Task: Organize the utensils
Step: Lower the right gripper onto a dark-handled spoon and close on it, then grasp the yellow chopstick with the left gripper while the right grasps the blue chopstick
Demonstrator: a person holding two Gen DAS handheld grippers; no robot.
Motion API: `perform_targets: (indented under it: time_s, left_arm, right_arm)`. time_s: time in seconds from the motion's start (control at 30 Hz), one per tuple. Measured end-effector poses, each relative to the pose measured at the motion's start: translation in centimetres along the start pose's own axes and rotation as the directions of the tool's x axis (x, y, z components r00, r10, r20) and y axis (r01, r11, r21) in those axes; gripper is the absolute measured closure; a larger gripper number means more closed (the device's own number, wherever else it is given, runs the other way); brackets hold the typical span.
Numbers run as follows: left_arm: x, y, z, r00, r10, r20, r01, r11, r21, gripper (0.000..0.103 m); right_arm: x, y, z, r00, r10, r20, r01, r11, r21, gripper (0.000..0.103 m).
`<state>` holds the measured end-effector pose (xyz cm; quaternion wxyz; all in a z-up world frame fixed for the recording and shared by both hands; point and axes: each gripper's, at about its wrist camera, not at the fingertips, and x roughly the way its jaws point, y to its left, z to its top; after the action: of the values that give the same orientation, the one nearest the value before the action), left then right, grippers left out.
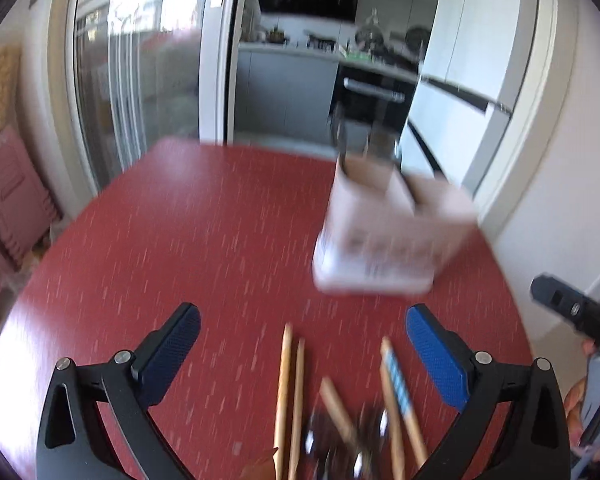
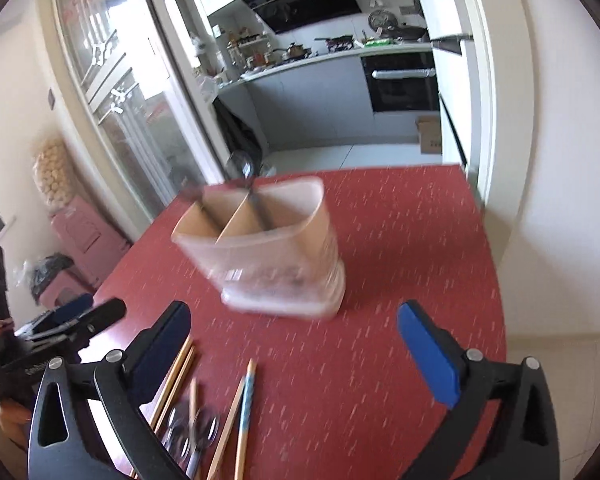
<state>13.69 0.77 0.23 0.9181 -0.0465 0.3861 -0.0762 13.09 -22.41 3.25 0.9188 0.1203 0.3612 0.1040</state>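
A translucent utensil holder (image 1: 384, 236) with tan dividers stands on the red table (image 1: 180, 240), with dark utensil handles sticking out of its back compartment. It also shows in the right wrist view (image 2: 268, 248). Wooden chopsticks (image 1: 288, 392) and spoons lie at the near edge, between the fingers of my open, empty left gripper (image 1: 303, 334). My right gripper (image 2: 294, 332) is open and empty above the table; the chopsticks (image 2: 240, 412) and spoons (image 2: 192, 428) lie by its left finger. Both views are blurred.
The right gripper's body shows at the right edge of the left wrist view (image 1: 572, 312). The left gripper's body shows at the left of the right wrist view (image 2: 60, 328). Pink stools (image 2: 84, 236) stand left of the table. A white wall (image 2: 560, 200) borders the table's right side.
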Motion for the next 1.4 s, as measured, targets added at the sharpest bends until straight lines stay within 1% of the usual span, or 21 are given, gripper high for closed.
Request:
perform_targets:
  time_s: [0.07, 0.13, 0.23, 0.27, 0.37, 0.43, 0.5, 0.6, 0.67, 0.8, 0.83, 0.97, 1.03, 1.1, 1.17, 1.23, 1.27, 1.33, 1.4]
  left_arm:
    - [-0.5, 0.4, -2.1, 0.999, 0.042, -0.033, -0.041, 0.999, 0.032, 0.000]
    - [-0.7, 0.8, -4.2, 0.994, 0.102, -0.048, -0.099, 0.993, 0.062, 0.000]
    - [-0.3, 1.9, -6.6, 0.983, 0.161, -0.093, -0.156, 0.986, 0.059, 0.000]
    - [-0.1, 2.4, -7.3, 0.977, 0.182, -0.113, -0.177, 0.983, 0.053, 0.000]
    - [0.4, 3.7, -8.8, 0.965, 0.210, -0.154, -0.205, 0.978, 0.047, 0.000]
    - [0.9, 4.7, -9.3, 0.959, 0.215, -0.184, -0.214, 0.976, 0.029, 0.000]
    - [1.3, 5.4, -9.6, 0.960, 0.183, -0.213, -0.185, 0.983, 0.014, 0.000]
    - [1.8, 5.8, -9.3, 0.963, 0.115, -0.242, -0.122, 0.992, -0.013, 0.000]
    - [2.2, 5.5, -9.2, 0.963, 0.095, -0.253, -0.100, 0.995, -0.010, 0.000]
    - [3.2, 4.7, -9.3, 0.956, 0.114, -0.272, -0.107, 0.993, 0.039, 0.000]
    - [3.4, 4.6, -9.4, 0.954, 0.116, -0.278, -0.108, 0.993, 0.046, 0.000]
    - [3.6, 4.6, -9.6, 0.951, 0.114, -0.287, -0.104, 0.993, 0.050, 0.000]
    - [3.9, 4.7, -9.5, 0.952, 0.114, -0.286, -0.104, 0.993, 0.049, 0.000]
    - [4.5, 4.7, -9.2, 0.950, 0.119, -0.288, -0.110, 0.993, 0.049, 0.000]
    - [4.8, 4.6, -9.1, 0.949, 0.130, -0.287, -0.118, 0.991, 0.058, 0.000]
    - [5.2, 4.9, -8.9, 0.947, 0.134, -0.292, -0.121, 0.991, 0.065, 0.000]
    - [5.4, 4.9, -8.8, 0.946, 0.134, -0.296, -0.120, 0.991, 0.066, 0.000]
    - [6.1, 4.9, -8.3, 0.945, 0.128, -0.302, -0.113, 0.991, 0.068, 0.000]
    - [6.5, 4.9, -7.8, 0.943, 0.132, -0.305, -0.112, 0.990, 0.083, 0.000]
  right_arm:
    - [-0.3, 0.2, -1.5, 0.999, 0.013, -0.031, -0.013, 1.000, 0.010, 0.000]
    - [-0.2, 0.7, -3.1, 0.994, 0.032, -0.103, -0.031, 0.999, 0.017, 0.000]
    - [0.7, 1.4, -5.3, 0.977, 0.010, -0.214, -0.008, 1.000, 0.010, 0.000]
    - [0.9, 1.5, -5.9, 0.972, 0.004, -0.233, -0.002, 1.000, 0.006, 0.000]
    - [1.5, 1.9, -7.9, 0.956, -0.032, -0.291, 0.025, 0.999, -0.026, 0.000]
    - [1.8, 2.2, -8.9, 0.946, -0.039, -0.322, 0.028, 0.999, -0.037, 0.000]
    - [2.0, 2.6, -9.3, 0.936, -0.054, -0.347, 0.038, 0.998, -0.052, 0.000]
    - [2.5, 3.2, -9.4, 0.928, -0.089, -0.362, 0.060, 0.994, -0.090, 0.000]
    - [2.8, 3.5, -9.4, 0.921, -0.101, -0.375, 0.067, 0.992, -0.104, 0.000]
    - [3.6, 3.6, -9.9, 0.903, -0.123, -0.411, 0.084, 0.990, -0.112, 0.001]
    - [3.8, 3.6, -9.9, 0.900, -0.126, -0.417, 0.087, 0.990, -0.113, 0.005]
    - [4.8, 3.7, -10.3, 0.883, -0.158, -0.441, 0.109, 0.985, -0.135, 0.014]
    - [5.4, 3.7, -10.4, 0.874, -0.173, -0.455, 0.119, 0.982, -0.146, 0.026]
    - [5.9, 3.9, -10.5, 0.865, -0.186, -0.466, 0.126, 0.979, -0.157, 0.031]
    - [6.3, 4.4, -10.5, 0.862, -0.214, -0.460, 0.141, 0.972, -0.187, 0.033]
    - [6.8, 4.9, -10.2, 0.857, -0.232, -0.460, 0.149, 0.967, -0.208, 0.040]
    - [7.1, 5.1, -9.9, 0.854, -0.241, -0.461, 0.154, 0.964, -0.218, 0.041]
    - [7.8, 5.5, -9.3, 0.847, -0.259, -0.465, 0.162, 0.958, -0.239, 0.050]
    - [8.8, 5.8, -8.5, 0.837, -0.263, -0.480, 0.160, 0.956, -0.245, 0.055]
